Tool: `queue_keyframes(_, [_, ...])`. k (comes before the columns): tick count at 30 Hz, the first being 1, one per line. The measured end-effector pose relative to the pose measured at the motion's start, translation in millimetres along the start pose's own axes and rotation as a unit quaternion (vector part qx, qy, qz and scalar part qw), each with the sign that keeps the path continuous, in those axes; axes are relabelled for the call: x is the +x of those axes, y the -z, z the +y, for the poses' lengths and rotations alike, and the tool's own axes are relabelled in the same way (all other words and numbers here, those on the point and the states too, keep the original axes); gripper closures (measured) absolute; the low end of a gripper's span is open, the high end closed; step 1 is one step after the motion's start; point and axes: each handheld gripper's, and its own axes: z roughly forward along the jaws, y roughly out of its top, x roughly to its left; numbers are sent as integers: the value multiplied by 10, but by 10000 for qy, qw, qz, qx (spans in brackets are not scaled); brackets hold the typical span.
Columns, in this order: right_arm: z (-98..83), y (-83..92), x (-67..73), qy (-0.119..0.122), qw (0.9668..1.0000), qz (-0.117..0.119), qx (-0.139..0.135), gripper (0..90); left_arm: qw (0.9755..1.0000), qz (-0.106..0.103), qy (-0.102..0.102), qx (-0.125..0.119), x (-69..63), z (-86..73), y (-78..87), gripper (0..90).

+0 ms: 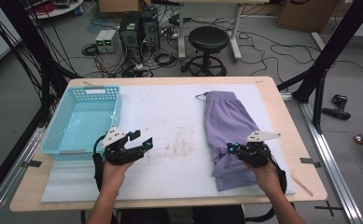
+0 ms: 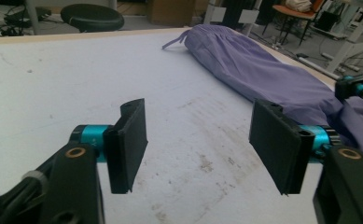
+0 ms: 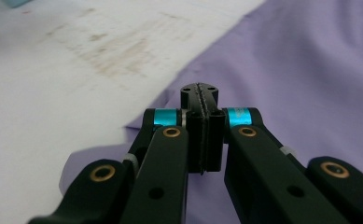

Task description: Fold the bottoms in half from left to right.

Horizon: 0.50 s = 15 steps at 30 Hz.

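The right gripper [image 1: 235, 149] has its jaws together over the purple shorts [image 1: 228, 122], seemingly gripping nothing, so a lift might miss; the left gripper [image 1: 139, 144] waits, jaws apart.

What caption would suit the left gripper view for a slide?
Open left claw hovering over the stained white mat, purple garment lying ahead to its right.

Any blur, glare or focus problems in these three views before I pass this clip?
High view: even light, sharp enough, no glare. Left gripper view: left hand-held gripper and purple garment are crisp; the room behind is soft. Right gripper view: right hand-held gripper is in focus; the white mat and garment beyond are blurred.
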Motion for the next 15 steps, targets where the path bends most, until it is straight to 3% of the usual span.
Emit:
queue_keyframes(3, [-8, -48, -92, 52, 9984, -469, 304, 899, 9998, -166, 20, 67, -41, 5, -54, 471])
queue_keyframes(4, [-20, -63, -124, -16, 9972, -590, 457, 851, 9998, -198, -1, 85, -56, 8, -71, 502])
queue_keyframes(5, [-35, -57, -150, -128, 9970, -616, 441, 769, 9997, -223, -20, 103, -72, 12, -88, 513])
queue_keyframes(6, [-52, -15, -159, -284, 9977, -552, 278, 745, 9997, -228, -37, 104, -75, 13, -94, 513])
queue_keyframes(7, [-59, 13, -156, -294, 9983, -468, 159, 741, 9996, -247, -26, 109, -76, 13, -100, 516])
queue_keyframes(9, [-56, 89, -111, -224, 9992, -344, -13, 710, 9997, -217, -3, 115, -55, 14, -104, 518])
queue_keyframes(12, [-62, 177, -35, -92, 9997, 19, -240, 691, 9998, -183, 46, 67, -34, 17, -93, 515])
queue_keyframes(15, [-88, 178, 69, 127, 9990, 322, -272, 640, 9998, -182, 53, 54, -32, 17, -90, 512])
